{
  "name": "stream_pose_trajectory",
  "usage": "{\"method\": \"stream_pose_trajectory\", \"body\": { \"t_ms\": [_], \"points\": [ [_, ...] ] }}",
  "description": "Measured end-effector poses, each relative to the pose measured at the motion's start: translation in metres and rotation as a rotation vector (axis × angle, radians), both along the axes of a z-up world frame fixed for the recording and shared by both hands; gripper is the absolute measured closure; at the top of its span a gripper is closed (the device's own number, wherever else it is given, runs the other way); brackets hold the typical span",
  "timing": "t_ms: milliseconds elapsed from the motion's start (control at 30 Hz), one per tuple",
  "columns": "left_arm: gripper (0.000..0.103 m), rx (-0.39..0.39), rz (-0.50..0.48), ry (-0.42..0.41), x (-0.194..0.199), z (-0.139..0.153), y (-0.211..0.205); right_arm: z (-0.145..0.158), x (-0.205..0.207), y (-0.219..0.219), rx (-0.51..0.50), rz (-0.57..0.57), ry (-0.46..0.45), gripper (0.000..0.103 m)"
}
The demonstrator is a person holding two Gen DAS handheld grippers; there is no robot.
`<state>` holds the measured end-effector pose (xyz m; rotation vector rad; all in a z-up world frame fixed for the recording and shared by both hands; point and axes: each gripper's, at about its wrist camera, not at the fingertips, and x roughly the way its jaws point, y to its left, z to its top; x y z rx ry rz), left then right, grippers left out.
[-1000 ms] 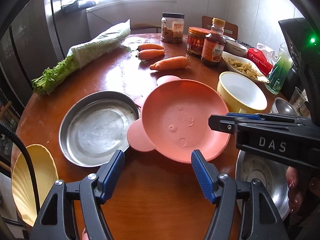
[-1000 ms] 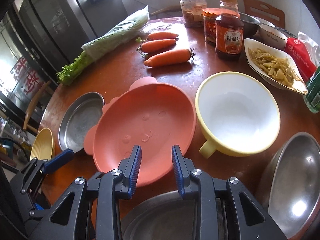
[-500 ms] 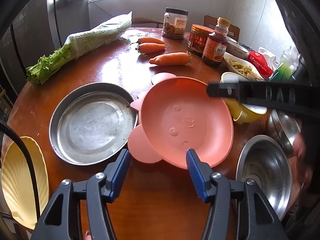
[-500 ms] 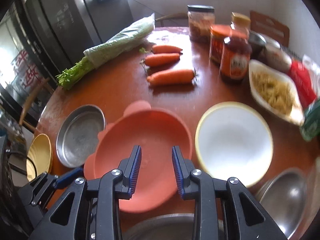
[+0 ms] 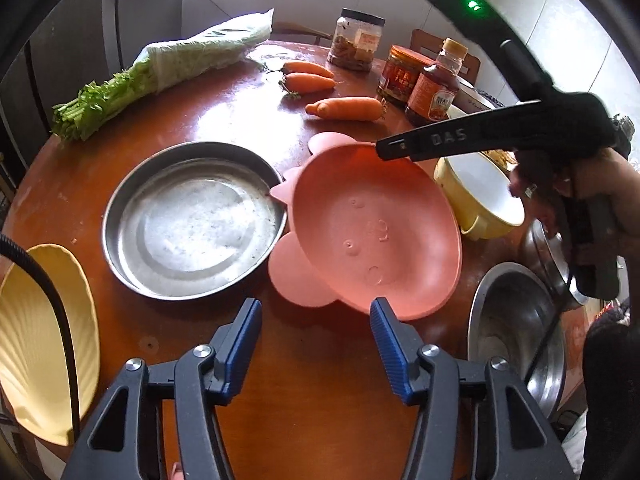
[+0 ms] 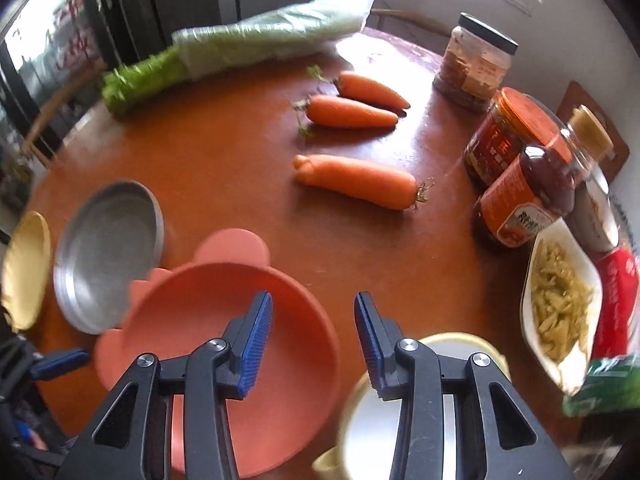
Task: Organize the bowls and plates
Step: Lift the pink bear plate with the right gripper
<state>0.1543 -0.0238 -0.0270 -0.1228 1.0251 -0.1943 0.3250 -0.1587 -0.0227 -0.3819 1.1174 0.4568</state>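
1. Two grippers in view, both empty. Left gripper spread wide, hovering at the near rim of the pink plate, not touching it.
2. Right gripper now raised and swung toward 12 o'clock, above the far rim of the pink plate; jaws moderately apart, wider than half a second ago, gripping nothing. From the left wrist view, seen as a black tool crossing over from 3 o'clock.
3. Pink plate unchanged in place: flat on the round table, its ear touching the steel plate at 9 o'clock, the yellow-rimmed bowl just beside it at 2 o'clock.
4. Other dishes: pale yellow shell plate at 8 o'clock, steel bowl at 4 o'clock. Carrots and sauce bottle farther away, not part of the sorting.
5. Meaning for the task, as a judgement: no stacking done yet; right tool seems to give room or to choose another dish, while the left prepares to take the pink plate by its near rim. Probably a shallow, thin rim, so needs a careful low approach.
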Motion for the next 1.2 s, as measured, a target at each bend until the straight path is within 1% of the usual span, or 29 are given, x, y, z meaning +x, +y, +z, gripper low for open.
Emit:
{"method": "stream_pose_trajectory", "body": {
  "t_ms": [133, 233, 267, 300, 333, 433, 467, 533, 633, 667, 733, 833, 900, 933, 1000, 1033, 1100, 1200],
  "points": [
    [0.046, -0.010, 0.013, 0.000, 0.003, 0.000, -0.001, -0.012, 0.005, 0.000, -0.010, 0.012, 0.037, 0.059],
    [0.046, -0.024, 0.021, 0.008, 0.005, -0.002, -0.003, -0.019, 0.006, 0.001, 0.001, 0.036, 0.051, 0.059],
    [0.046, -0.027, 0.027, 0.011, 0.004, -0.002, -0.003, -0.021, 0.006, 0.002, 0.001, 0.036, 0.058, 0.061],
    [0.044, -0.033, 0.031, 0.010, 0.004, -0.002, -0.004, -0.023, 0.007, 0.003, 0.010, 0.038, 0.068, 0.067],
    [0.044, -0.031, 0.041, 0.016, 0.004, -0.001, -0.005, -0.024, 0.007, 0.003, 0.023, 0.040, 0.069, 0.070],
    [0.044, -0.018, 0.052, 0.034, 0.002, -0.001, -0.004, -0.022, 0.004, 0.004, 0.024, 0.029, 0.062, 0.071],
    [0.044, -0.021, 0.057, 0.034, 0.000, -0.001, -0.004, -0.022, 0.004, 0.003, 0.033, 0.020, 0.061, 0.073],
    [0.044, -0.043, 0.056, 0.064, -0.003, -0.005, -0.003, -0.021, 0.002, 0.000, 0.063, 0.004, 0.070, 0.077],
    [0.043, -0.045, 0.069, 0.075, -0.009, -0.007, 0.001, -0.019, -0.004, -0.003, 0.080, -0.019, 0.067, 0.079],
    [0.041, -0.048, 0.080, 0.076, -0.010, -0.008, 0.004, -0.019, -0.006, -0.002, 0.077, -0.022, 0.062, 0.079],
    [0.040, -0.061, 0.096, 0.081, -0.008, -0.010, 0.008, -0.018, -0.009, -0.002, 0.068, -0.027, 0.038, 0.080],
    [0.040, -0.108, 0.104, 0.077, -0.003, -0.009, 0.009, -0.016, -0.010, -0.005, 0.083, -0.035, 0.038, 0.080],
    [0.042, -0.128, 0.112, 0.085, 0.003, -0.012, 0.007, -0.016, -0.011, -0.003, 0.103, -0.008, 0.048, 0.083],
    [0.046, -0.153, 0.116, 0.097, 0.007, -0.014, 0.007, -0.016, -0.011, -0.001, 0.098, -0.002, 0.051, 0.083],
    [0.063, -0.199, 0.113, 0.122, 0.010, -0.018, 0.005, -0.017, -0.013, 0.001, 0.088, 0.012, 0.060, 0.084],
    [0.063, -0.211, 0.121, 0.124, 0.012, -0.020, 0.005, -0.016, -0.015, 0.001, 0.080, 0.015, 0.049, 0.084],
    [0.064, -0.188, 0.127, 0.115, 0.015, -0.018, 0.004, -0.016, -0.017, 0.000, 0.071, 0.011, 0.046, 0.085],
    [0.064, -0.195, 0.126, 0.112, 0.016, -0.016, 0.004, -0.010, -0.019, -0.006, 0.098, 0.000, 0.040, 0.087]
  ]
}}
